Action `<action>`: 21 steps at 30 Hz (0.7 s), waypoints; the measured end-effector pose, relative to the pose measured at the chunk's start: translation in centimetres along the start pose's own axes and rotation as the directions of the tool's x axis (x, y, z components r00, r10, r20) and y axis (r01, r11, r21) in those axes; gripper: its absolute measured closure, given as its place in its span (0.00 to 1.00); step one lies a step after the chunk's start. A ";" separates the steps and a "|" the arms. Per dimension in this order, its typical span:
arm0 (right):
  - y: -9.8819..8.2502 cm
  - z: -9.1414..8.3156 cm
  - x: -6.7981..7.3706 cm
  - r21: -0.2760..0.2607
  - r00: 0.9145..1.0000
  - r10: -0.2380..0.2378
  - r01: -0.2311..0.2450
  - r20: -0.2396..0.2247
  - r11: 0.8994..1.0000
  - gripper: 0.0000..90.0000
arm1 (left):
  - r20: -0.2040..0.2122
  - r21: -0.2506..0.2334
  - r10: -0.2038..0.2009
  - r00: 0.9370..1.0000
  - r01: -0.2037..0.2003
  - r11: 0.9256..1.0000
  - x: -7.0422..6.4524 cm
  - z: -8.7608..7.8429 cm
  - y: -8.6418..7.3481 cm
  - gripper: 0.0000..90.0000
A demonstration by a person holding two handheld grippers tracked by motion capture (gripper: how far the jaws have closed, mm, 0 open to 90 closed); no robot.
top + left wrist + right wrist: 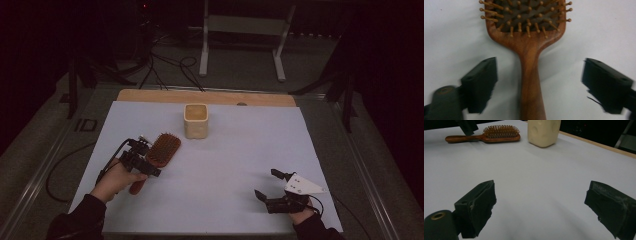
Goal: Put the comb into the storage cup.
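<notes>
Your table (220, 200) is covered by a pale sheet, with a bare wooden strip along the far edge at 12 o'clock and wide open room across the middle and right. The cup (195, 120), cream and square, stands upright just short of that far edge, apart from the brush. No writing can be read on anything. The brush (159, 153) lies bristles up at about 9 o'clock from the sheet's middle, its handle pointing back toward you. Your left hand (115, 180) reaches in from 7 o'clock and holds the left gripper (539, 85) over the handle; its jaws stand wide apart on either side of the handle, their pads clear of the wood. Your right gripper (265, 187) rests low at 5 o'clock near the sheet's near edge, jaws spread wide, holding nothing.
</notes>
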State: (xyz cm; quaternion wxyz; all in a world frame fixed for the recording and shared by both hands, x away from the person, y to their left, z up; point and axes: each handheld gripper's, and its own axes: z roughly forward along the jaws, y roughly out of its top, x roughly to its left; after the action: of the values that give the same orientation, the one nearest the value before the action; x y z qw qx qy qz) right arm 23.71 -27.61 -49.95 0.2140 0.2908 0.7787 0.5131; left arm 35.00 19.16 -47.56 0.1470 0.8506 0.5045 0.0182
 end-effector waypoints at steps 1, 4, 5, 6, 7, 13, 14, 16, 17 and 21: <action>0.0 0.0 0.0 0.000 1.000 0.000 0.000 0.000 1.000 0.09 | -0.003 0.006 -0.002 1.000 0.002 1.000 0.1 0.1 0.1 0.18; 0.0 0.0 -0.1 0.002 1.000 0.003 -0.003 0.000 1.000 0.09 | -0.009 0.032 -0.002 1.000 0.003 0.999 0.1 0.6 0.3 0.23; 0.0 0.0 0.0 0.000 1.000 0.000 0.000 -0.001 1.000 0.09 | -0.021 0.044 0.005 1.000 -0.004 0.999 0.1 0.8 0.3 0.26; 0.0 0.0 0.0 -0.003 1.000 -0.003 0.003 -0.001 1.000 0.09 | -0.028 0.049 0.006 1.000 -0.005 0.999 0.0 0.9 0.4 0.27; 0.0 0.0 0.0 -0.002 1.000 -0.003 0.003 0.000 1.000 0.09 | -0.031 0.050 0.009 0.999 -0.008 0.999 0.0 0.9 0.4 0.31; 0.0 0.0 0.0 -0.003 1.000 -0.002 0.002 0.001 1.000 0.09 | -0.052 0.069 0.025 0.998 -0.021 0.997 0.0 1.2 0.3 0.50; 0.0 0.0 0.0 -0.002 1.000 -0.001 0.001 0.001 1.000 0.09 | -0.059 0.075 0.024 0.998 -0.019 0.997 0.0 1.3 0.4 0.50; 0.0 0.0 0.0 -0.001 1.000 -0.002 0.002 0.003 1.000 0.09 | -0.062 0.086 0.024 0.998 -0.019 0.996 0.0 1.4 0.5 0.53; 0.0 -0.1 0.0 -0.001 1.000 -0.004 0.004 0.004 1.000 0.09 | -0.070 0.092 0.024 0.997 -0.018 0.996 0.0 1.5 0.6 0.53; 0.0 -0.1 0.0 -0.001 1.000 -0.002 0.002 0.005 1.000 0.09 | -0.078 0.102 0.016 0.997 -0.008 0.995 0.1 1.6 1.0 0.58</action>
State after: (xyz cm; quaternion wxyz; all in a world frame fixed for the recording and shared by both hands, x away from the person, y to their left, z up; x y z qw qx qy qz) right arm 23.66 -27.66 -49.89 0.2166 0.2910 0.7783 0.5126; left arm 36.14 18.41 -48.84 0.0834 0.8587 0.5049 0.0267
